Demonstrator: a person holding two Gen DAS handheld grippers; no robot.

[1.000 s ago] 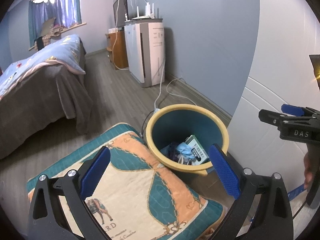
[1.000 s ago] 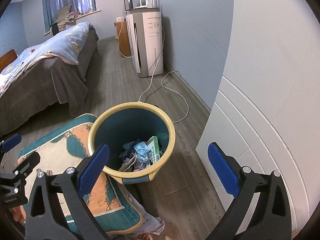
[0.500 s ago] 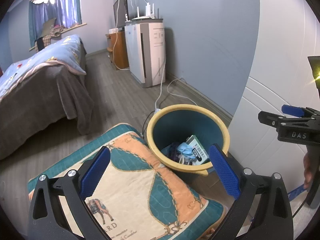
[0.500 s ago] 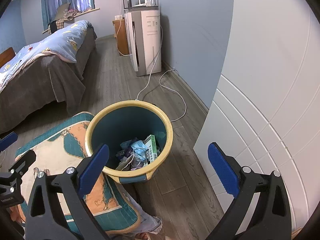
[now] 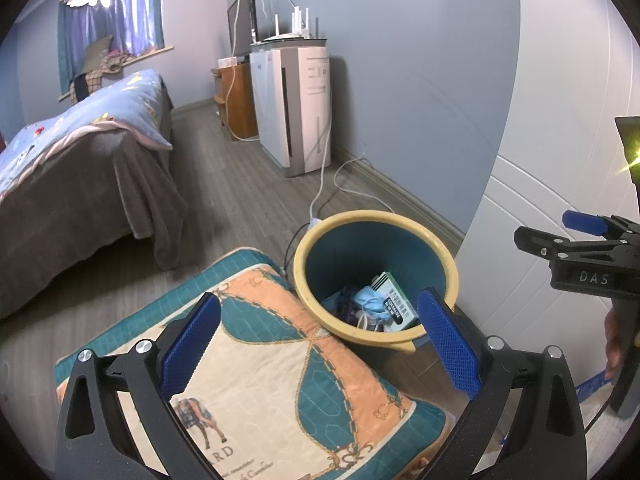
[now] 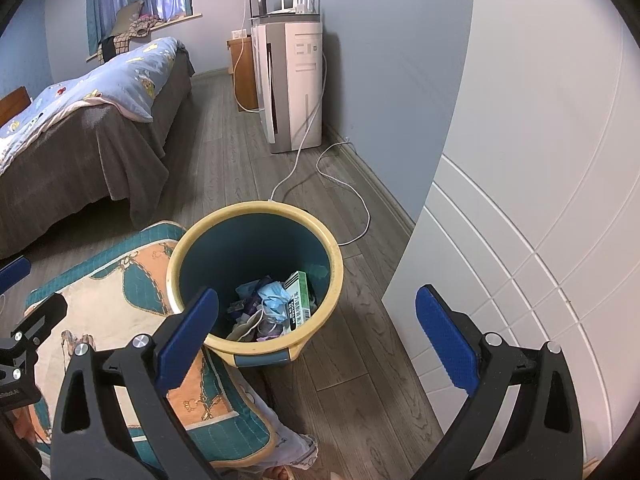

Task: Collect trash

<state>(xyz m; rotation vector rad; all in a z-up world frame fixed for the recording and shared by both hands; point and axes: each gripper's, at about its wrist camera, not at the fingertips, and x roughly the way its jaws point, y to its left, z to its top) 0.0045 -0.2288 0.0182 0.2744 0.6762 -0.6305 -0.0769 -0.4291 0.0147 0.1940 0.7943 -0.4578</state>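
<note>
Round teal plastic bin with a yellow rim (image 6: 256, 276) sits on the grey wood floor just ahead of and below the right gripper (image 6: 316, 336), already holding trash: a crumpled blue face mask (image 6: 272, 300), a green-and-white carton (image 6: 298, 300) and darker scraps. Both tools are empty with jaws spread wide, the left gripper (image 5: 320, 346) over a quilted teal-and-orange patterned cushion (image 5: 256, 364) that touches the bin's near-left side. Judging by this, the drop looks done; no loose trash shows near either tool, so what's left can't be told.
</note>
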